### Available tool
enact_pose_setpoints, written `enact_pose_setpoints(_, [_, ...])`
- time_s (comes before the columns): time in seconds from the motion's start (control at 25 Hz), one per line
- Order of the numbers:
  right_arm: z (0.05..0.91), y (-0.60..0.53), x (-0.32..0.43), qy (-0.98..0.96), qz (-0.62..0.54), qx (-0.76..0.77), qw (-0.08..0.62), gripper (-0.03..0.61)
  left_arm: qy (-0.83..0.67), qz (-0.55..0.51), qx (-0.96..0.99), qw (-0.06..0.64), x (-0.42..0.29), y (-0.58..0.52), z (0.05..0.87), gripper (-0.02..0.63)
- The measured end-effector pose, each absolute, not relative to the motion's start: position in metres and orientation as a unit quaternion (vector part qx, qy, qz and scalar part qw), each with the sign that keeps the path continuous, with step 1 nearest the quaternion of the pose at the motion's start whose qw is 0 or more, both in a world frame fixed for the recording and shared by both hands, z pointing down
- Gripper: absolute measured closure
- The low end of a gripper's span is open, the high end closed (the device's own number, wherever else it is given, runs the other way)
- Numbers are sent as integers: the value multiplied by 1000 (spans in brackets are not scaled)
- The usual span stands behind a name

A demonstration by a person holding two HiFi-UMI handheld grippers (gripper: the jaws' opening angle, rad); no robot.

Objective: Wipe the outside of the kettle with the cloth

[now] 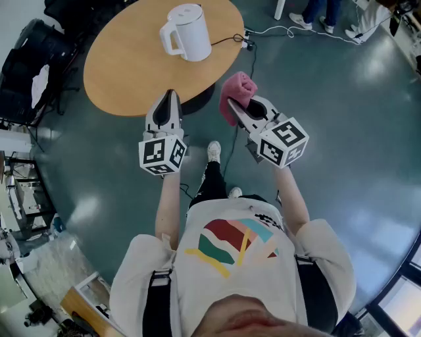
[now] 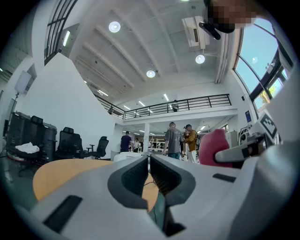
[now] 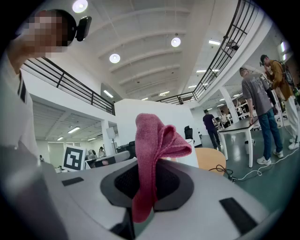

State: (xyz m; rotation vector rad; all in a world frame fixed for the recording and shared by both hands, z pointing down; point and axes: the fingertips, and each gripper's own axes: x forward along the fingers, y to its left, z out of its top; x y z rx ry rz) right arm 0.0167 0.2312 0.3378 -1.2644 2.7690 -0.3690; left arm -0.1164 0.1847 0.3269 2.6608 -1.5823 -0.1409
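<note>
A white kettle (image 1: 187,31) stands upright on the round wooden table (image 1: 125,72), handle toward the left, with a black cord running off to its right. My right gripper (image 1: 231,105) is shut on a pink cloth (image 1: 235,92), held level just off the table's near right edge. In the right gripper view the pink cloth (image 3: 152,159) sticks up from between the jaws. My left gripper (image 1: 171,94) is shut with nothing in it, its tips over the table's near edge, short of the kettle. The left gripper view shows the kettle's white top (image 2: 129,156) behind the jaws.
The table stands on a dark green floor. A power strip (image 1: 248,44) and white cable lie on the floor to the right of the table. Black chairs (image 1: 29,59) stand at the left. People stand in the background at the upper right (image 1: 319,13).
</note>
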Motion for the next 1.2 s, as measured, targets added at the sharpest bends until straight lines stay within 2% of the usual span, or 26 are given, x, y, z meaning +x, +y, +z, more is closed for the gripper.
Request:
enact_pose_setpoints(0.24, [343,150,13,903,-122,-411,31,531,-502,-44,863,33,-115,103,338,569])
enact_pose_setpoints(0.4, [334,80,4,905,-118,-407,25,531,-486,-67,870,46,-121,31,334,474])
enact_pose_setpoints(0.56, [326,6,-2,908,-111,-403,14,531,-489,-57,869,39,-126,-51,335,335])
enact_pose_setpoints(0.6, [326,-10,-5,909,-112,-402,11,531,-490,-47,870,37,-127,-69,339,324])
enact_pose_setpoints(0.88, [350,-72,-27,915,-120,-383,-37,531,-442,30,893,77,-130,-132,391,324])
enact_pose_setpoints(1.08, [366,-93,-52,928,-106,-346,-89,531,-460,38,886,35,-131,-153,392,324])
enact_pose_setpoints(1.2, [376,-102,-70,934,-86,-325,-122,531,-459,49,886,35,-130,-159,396,324])
